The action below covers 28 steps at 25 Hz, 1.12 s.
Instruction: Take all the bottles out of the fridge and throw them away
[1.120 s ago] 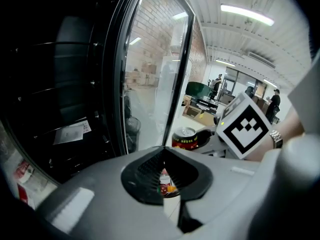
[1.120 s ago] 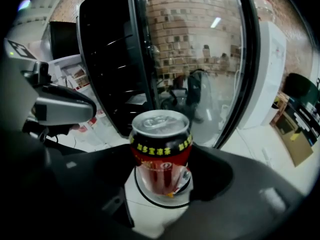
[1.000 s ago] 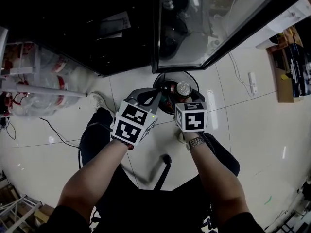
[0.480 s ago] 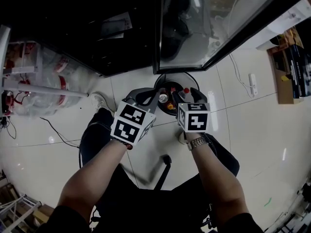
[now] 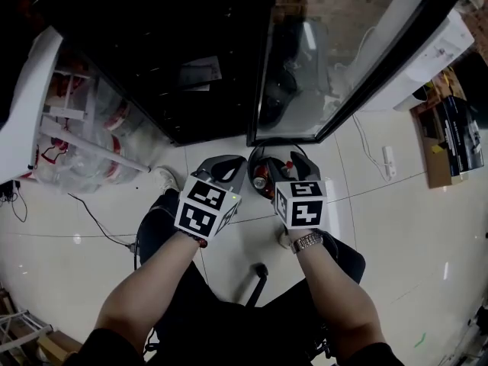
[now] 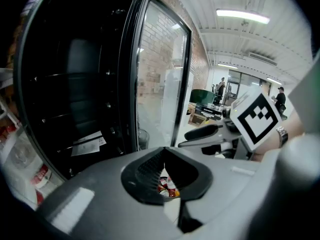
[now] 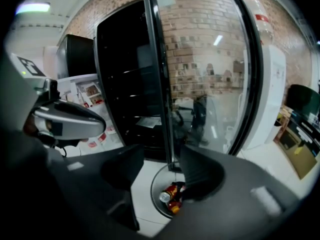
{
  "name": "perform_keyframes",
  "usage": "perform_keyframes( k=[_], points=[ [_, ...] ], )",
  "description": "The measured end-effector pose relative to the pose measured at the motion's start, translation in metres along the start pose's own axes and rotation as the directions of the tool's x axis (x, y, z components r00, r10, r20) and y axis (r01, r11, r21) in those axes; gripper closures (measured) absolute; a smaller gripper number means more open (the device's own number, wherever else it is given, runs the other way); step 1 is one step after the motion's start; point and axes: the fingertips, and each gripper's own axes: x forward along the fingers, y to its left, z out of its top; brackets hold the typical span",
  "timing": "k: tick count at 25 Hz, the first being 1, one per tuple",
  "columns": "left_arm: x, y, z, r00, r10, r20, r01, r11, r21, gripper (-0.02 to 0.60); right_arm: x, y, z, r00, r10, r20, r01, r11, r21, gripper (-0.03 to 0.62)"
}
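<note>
Holding my left two-jaw grey gripper (image 5: 227, 165) with its jaws brought together on nothing, I have it tipped forward and down over the pale tiled floor (image 5: 396, 227). Ahead and to its left gapes the black fridge (image 5: 183, 59). Its inside is too dark for me to make out any bottle, so I judge the next reach goes up and leftward, this hand being the nearer. Just beyond both sets of fingers sits the round dark-rimmed bin (image 7: 152, 190), where the red-labelled bottles (image 7: 173, 190) lie jumbled on their sides beside a silver-topped can (image 7: 165, 197). My right grey gripper (image 7: 161, 156) hovers above that bin, angled down likewise — jaws partway apart, just been closing, nothing between them. Furthest right, the fridge's glass door (image 5: 305, 67) stands swung open.
</note>
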Motion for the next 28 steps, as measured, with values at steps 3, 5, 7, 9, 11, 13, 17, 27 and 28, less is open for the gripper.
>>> perform_keyframes(
  k=[3, 5, 7, 9, 11, 13, 17, 27, 28],
  points=[
    [-0.023, 0.006, 0.016, 0.999, 0.031, 0.038, -0.031, 1.0, 0.001, 0.577, -0.016, 0.021, 0.026, 0.998, 0.025, 0.054, -0.023, 0.999, -0.037, 0.393],
    [-0.039, 0.011, 0.027, 0.997, 0.053, 0.062, -0.053, 0.999, 0.005, 0.578, -0.025, 0.036, 0.043, 0.995, 0.048, 0.083, -0.043, 0.997, -0.068, 0.393],
    [-0.055, 0.016, 0.038, 0.993, 0.077, 0.087, -0.078, 0.997, 0.008, 0.578, -0.033, 0.051, 0.061, 0.99, 0.073, 0.117, -0.062, 0.993, -0.1, 0.393],
    [-0.071, 0.021, 0.047, 0.989, 0.1, 0.112, -0.102, 0.995, 0.01, 0.578, -0.041, 0.066, 0.08, 0.984, 0.095, 0.153, -0.075, 0.988, -0.134, 0.41],
    [-0.087, 0.027, 0.055, 0.983, 0.124, 0.138, -0.127, 0.992, 0.008, 0.578, -0.049, 0.08, 0.098, 0.975, 0.118, 0.186, -0.086, 0.982, -0.169, 0.417],
    [-0.103, 0.031, 0.062, 0.976, 0.147, 0.162, -0.149, 0.989, 0.002, 0.578, -0.058, 0.094, 0.113, 0.967, 0.139, 0.215, -0.097, 0.976, -0.198, 0.438],
    [-0.133, 0.035, 0.073, 0.964, 0.175, 0.202, -0.178, 0.984, -0.003, 0.578, -0.079, 0.117, 0.142, 0.946, 0.171, 0.277, -0.105, 0.966, -0.237, 0.483],
    [-0.195, 0.027, 0.096, 0.932, 0.206, 0.3, -0.218, 0.976, 0.007, 0.578, -0.13, 0.163, 0.185, 0.889, 0.231, 0.397, -0.112, 0.947, -0.3, 0.59],
    [-0.199, 0.025, 0.096, 0.929, 0.207, 0.306, -0.22, 0.975, 0.008, 0.578, -0.134, 0.166, 0.186, 0.886, 0.235, 0.4, -0.114, 0.946, -0.303, 0.594]
  ],
)
